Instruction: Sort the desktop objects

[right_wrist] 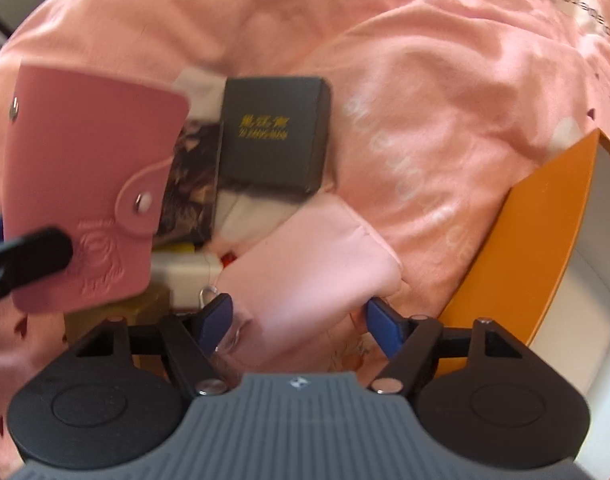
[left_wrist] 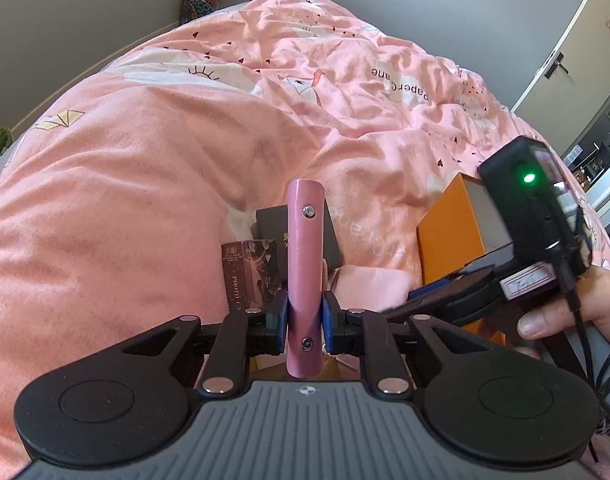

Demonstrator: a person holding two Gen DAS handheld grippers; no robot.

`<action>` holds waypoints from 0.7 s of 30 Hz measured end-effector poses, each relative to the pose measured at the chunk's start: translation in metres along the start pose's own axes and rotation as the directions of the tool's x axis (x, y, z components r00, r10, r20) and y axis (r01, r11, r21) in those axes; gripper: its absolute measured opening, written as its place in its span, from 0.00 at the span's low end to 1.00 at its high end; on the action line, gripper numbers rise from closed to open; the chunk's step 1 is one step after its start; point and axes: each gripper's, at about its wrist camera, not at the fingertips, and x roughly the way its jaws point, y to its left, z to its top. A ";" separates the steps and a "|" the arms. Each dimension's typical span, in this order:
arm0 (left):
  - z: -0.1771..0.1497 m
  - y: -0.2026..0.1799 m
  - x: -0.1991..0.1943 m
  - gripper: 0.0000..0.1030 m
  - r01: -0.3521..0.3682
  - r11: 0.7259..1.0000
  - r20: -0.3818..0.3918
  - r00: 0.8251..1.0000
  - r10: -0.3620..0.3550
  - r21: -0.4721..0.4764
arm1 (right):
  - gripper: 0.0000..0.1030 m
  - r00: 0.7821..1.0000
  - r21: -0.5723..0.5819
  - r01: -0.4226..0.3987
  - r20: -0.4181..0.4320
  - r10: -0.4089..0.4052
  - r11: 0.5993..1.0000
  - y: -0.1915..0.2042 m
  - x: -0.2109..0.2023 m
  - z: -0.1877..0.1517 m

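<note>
My left gripper [left_wrist: 304, 320] is shut on a pink snap-button card wallet [left_wrist: 304, 264], held edge-on and upright above the bed. The same wallet [right_wrist: 93, 168] shows flat at the left of the right wrist view, with a black finger [right_wrist: 37, 258] of the left gripper clamped on it. My right gripper [right_wrist: 299, 322] hangs open, pointing down over a pale pink cloth pouch [right_wrist: 305, 276]; its blue pads stand on either side of the pouch without pressing it. A black box with gold lettering [right_wrist: 271, 132] and a dark patterned box [right_wrist: 193, 184] lie behind.
An open orange box [right_wrist: 517, 256] with a white inside stands at the right, also visible as an orange box [left_wrist: 449, 240] in the left wrist view. Small white and yellow items [right_wrist: 181, 268] lie under the wallet. A rumpled pink duvet [left_wrist: 165, 152] covers the bed. A hand [left_wrist: 553, 320] holds the right gripper.
</note>
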 end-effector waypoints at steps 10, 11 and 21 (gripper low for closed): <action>0.000 -0.012 0.013 0.19 -0.014 0.999 -0.041 0.999 0.016 0.048 | 0.35 0.973 0.273 -0.053 0.232 -0.012 0.961 -0.013 -0.023 -0.025; -0.001 -0.013 0.013 0.19 -0.014 0.999 -0.043 0.999 0.016 0.051 | 0.24 0.967 0.279 -0.033 0.253 -0.040 0.960 -0.012 -0.025 -0.029; -0.001 -0.040 0.024 0.19 -0.062 0.995 -0.085 0.994 0.069 0.082 | 0.03 0.872 0.234 -0.021 0.479 -0.097 0.972 -0.005 -0.048 -0.061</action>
